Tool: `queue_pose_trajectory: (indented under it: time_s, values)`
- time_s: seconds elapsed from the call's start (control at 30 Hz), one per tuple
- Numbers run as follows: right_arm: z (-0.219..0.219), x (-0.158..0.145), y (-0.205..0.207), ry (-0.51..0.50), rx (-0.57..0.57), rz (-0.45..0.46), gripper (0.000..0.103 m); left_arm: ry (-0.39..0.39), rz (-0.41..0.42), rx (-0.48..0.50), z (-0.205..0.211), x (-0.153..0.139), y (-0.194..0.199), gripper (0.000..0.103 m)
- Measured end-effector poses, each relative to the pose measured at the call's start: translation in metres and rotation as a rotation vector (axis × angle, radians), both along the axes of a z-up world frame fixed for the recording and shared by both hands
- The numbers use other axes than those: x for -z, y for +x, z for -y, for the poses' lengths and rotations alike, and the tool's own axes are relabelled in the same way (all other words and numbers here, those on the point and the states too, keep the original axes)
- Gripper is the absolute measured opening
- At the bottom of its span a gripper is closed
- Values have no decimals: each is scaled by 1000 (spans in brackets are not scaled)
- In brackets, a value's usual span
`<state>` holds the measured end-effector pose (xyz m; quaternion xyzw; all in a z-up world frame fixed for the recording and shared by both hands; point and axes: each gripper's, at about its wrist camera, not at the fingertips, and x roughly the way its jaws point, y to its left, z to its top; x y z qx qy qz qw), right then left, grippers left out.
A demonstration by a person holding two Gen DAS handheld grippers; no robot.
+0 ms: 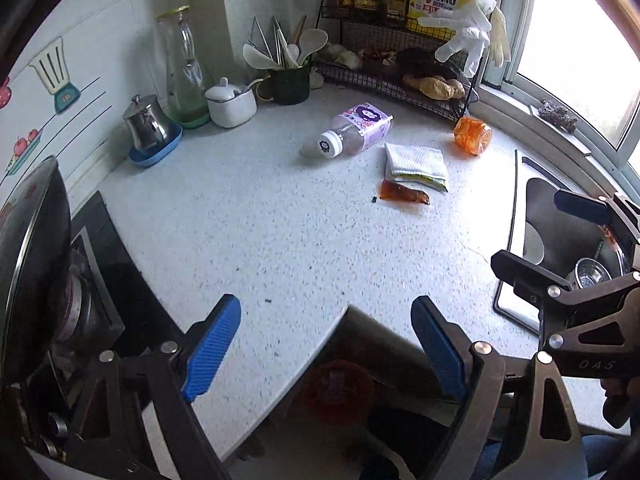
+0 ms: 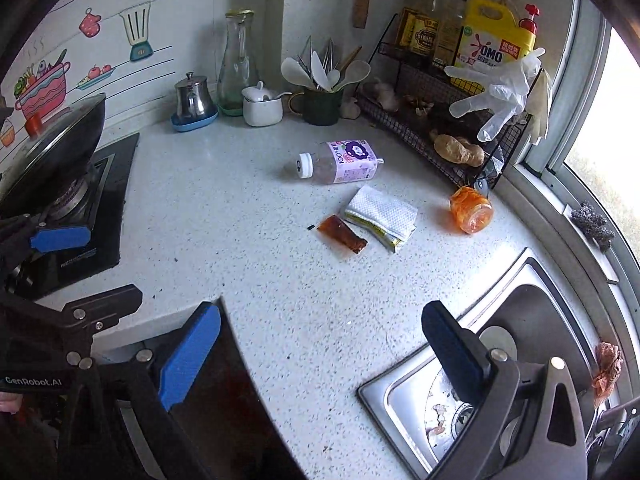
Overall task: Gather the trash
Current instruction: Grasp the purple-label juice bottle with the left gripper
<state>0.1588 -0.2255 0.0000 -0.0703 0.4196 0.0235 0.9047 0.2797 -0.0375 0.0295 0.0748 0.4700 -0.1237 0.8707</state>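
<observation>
Well apart, both fingers overhang the counter's front edge.

The work surface is a white speckled stone countertop set in a corner, bounded by white tiled walls carrying cartoon kitchen decals. A black gas stove bearing a lidded wok is recessed at the left, and a stainless steel sink at the right. A window along the right side admits strong daylight, overexposing the pane.
</observation>
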Motion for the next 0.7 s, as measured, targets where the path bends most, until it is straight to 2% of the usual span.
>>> queue_pose_trajectory:
  time_s: [0.2,0.4,0.7]
  values:
    - [31,4,55,50,34,-38,101,2,-36,22,27,6,71,86]
    - [60,2,96,63,48,-66,101,-6,-78,93,60,13,124,86]
    - [91,5,145,112,191,-116,101,13,-146,241,100,25,205,85]
